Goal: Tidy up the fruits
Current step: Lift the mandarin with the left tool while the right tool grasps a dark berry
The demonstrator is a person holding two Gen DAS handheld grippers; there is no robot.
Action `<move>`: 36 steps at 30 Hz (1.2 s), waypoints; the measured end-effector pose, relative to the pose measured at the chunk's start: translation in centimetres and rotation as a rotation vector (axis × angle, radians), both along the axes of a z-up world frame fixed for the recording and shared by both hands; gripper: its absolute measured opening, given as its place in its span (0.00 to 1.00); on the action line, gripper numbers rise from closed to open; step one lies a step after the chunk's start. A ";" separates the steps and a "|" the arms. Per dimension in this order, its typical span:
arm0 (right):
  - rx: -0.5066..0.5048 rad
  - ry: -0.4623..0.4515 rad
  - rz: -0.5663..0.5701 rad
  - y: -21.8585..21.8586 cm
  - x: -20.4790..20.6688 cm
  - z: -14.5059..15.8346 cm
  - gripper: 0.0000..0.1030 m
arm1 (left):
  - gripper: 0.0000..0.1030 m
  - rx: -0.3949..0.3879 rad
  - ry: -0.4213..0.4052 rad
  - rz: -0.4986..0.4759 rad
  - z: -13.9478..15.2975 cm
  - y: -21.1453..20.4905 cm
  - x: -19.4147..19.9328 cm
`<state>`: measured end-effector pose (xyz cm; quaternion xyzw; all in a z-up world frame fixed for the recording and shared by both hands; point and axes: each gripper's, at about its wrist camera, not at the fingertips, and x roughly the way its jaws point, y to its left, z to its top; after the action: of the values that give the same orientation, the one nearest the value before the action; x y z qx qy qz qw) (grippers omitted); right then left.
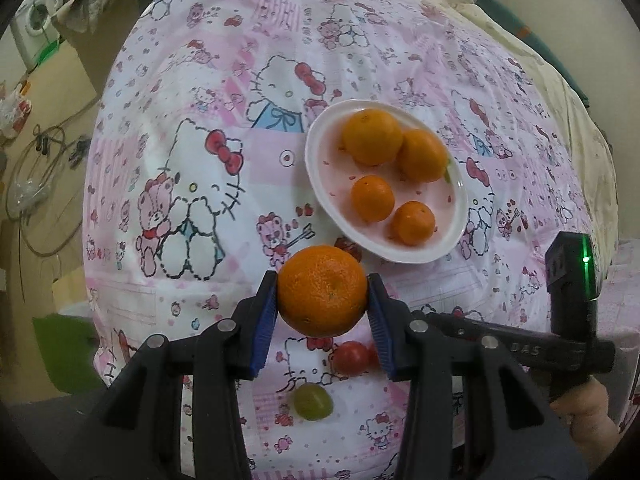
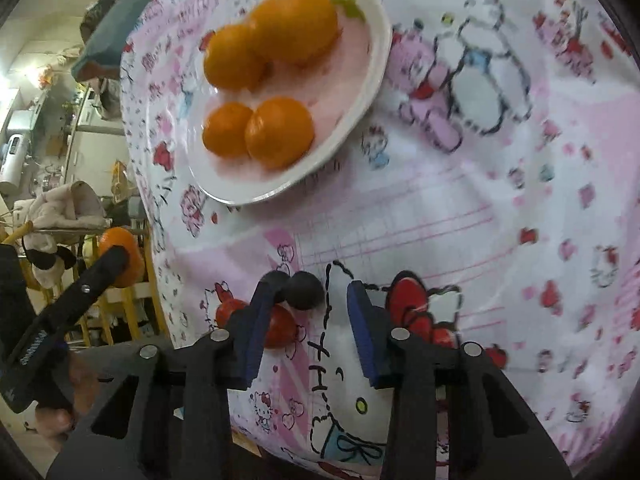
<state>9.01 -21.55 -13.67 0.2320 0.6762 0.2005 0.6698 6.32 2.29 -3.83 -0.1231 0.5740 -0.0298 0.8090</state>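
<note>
Left wrist view: the pink cartoon-print cloth (image 1: 192, 80) carries the white oval plate (image 1: 320, 184) of four oranges, far and right of the left gripper (image 1: 322, 300), which clamps a round orange mandarin (image 1: 322, 291). The plate's long axis runs near-right. The right gripper (image 2: 310, 312) is parted, holding nothing.

Left gripper (image 1: 322, 312): black plastic frame w/ blue finger pads (image 1: 264, 324), silver round screws on the linkages. Right gripper (image 2: 310, 332): same build, black body w/ a green LED, bare skin at handle.
</note>
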 end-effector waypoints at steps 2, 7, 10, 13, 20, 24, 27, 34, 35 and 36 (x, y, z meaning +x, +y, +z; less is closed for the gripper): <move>-0.005 0.010 0.003 0.3 0.1 -0.5 0.32 | 0.38 0.000 0.002 0.006 -0.1 0.3 -0.1; -0.002 0.032 0.025 1.3 0.2 -1.3 0.23 | 0.38 0.002 0.005 0.014 -0.4 0.5 0.0; -0.006 0.006 0.030 1.3 0.4 -0.9 0.22 | 0.38 0.011 0.005 0.016 -0.5 0.4 0.1; -0.003 -0.007 0.034 1.1 0.2 -0.5 0.22 | 0.38 0.023 0.005 0.016 -0.7 0.4 0.2; -0.016 -0.083 0.004 -0.7 0.3 1.8 0.18 | 0.38 0.051 -0.001 0.031 -1.2 0.5 0.3; -0.007 -0.125 -0.034 -2.4 0.7 3.2 0.10 | 0.38 0.072 -0.014 0.031 -1.2 0.3 0.4; -0.007 -0.133 -0.057 -3.3 1.0 3.5 0.10 | 0.38 0.074 -0.009 0.035 -1.4 0.1 0.6; -0.041 -0.165 0.047 -0.7 0.6 3.9 0.15 | 0.38 0.085 -0.028 0.025 -0.9 -0.7 0.7; -0.051 -0.159 0.058 -0.2 0.6 3.7 0.15 | 0.38 0.084 -0.029 0.027 -0.9 -0.6 0.7; -0.071 -0.150 0.066 0.2 0.7 3.3 0.15 | 0.38 0.082 -0.029 0.028 -0.9 -0.6 0.7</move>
<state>9.70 -21.35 -10.36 0.1699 0.6382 0.2153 0.7194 7.04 1.73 -4.76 -0.0972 0.5614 0.0033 0.8218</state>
